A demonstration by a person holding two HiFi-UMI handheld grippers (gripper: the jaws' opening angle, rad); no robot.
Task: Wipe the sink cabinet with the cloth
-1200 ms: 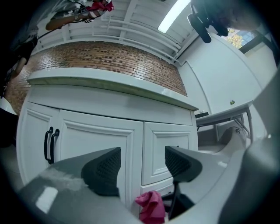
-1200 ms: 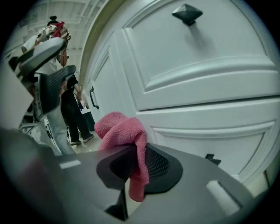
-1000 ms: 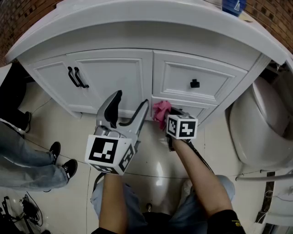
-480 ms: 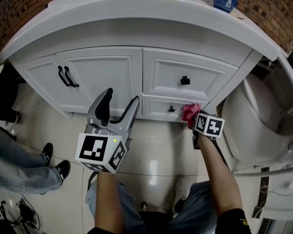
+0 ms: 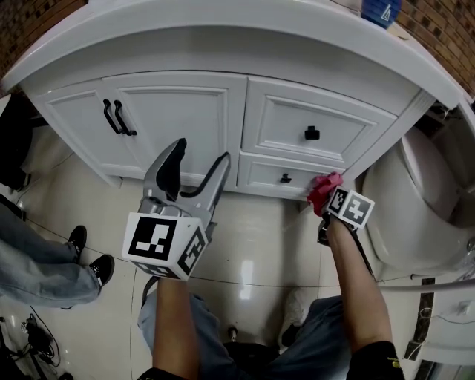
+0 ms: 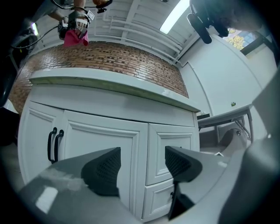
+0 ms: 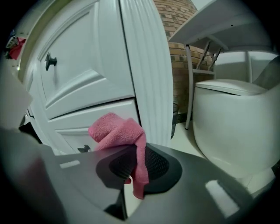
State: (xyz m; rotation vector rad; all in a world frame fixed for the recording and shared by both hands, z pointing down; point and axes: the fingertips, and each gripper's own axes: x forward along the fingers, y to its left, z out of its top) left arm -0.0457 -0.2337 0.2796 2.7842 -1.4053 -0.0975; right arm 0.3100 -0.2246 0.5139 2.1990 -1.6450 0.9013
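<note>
The white sink cabinet [image 5: 185,111] fills the upper half of the head view, with two doors at the left and two drawers at the right. My right gripper [image 5: 325,194] is shut on a pink cloth [image 5: 324,186], pressed against the right end of the lower drawer [image 5: 278,177] near the cabinet's corner post. In the right gripper view the cloth [image 7: 120,133] bunches between the jaws and hangs down beside the fluted post [image 7: 146,65]. My left gripper [image 5: 193,167] hangs open in front of the cabinet's middle, holding nothing; its pads [image 6: 105,168] frame the door panel.
A white toilet [image 5: 423,200] stands close on the right, beside the cabinet's corner. A person's legs in jeans and black shoes [image 5: 89,252] are at the left on the tiled floor. A blue container [image 5: 378,9] sits on the countertop. Black handles [image 5: 117,117] mark the left doors.
My right gripper has carried the pink cloth from the middle of the lower drawer rightward to the cabinet's right corner. The left gripper has stayed open in about the same place.
</note>
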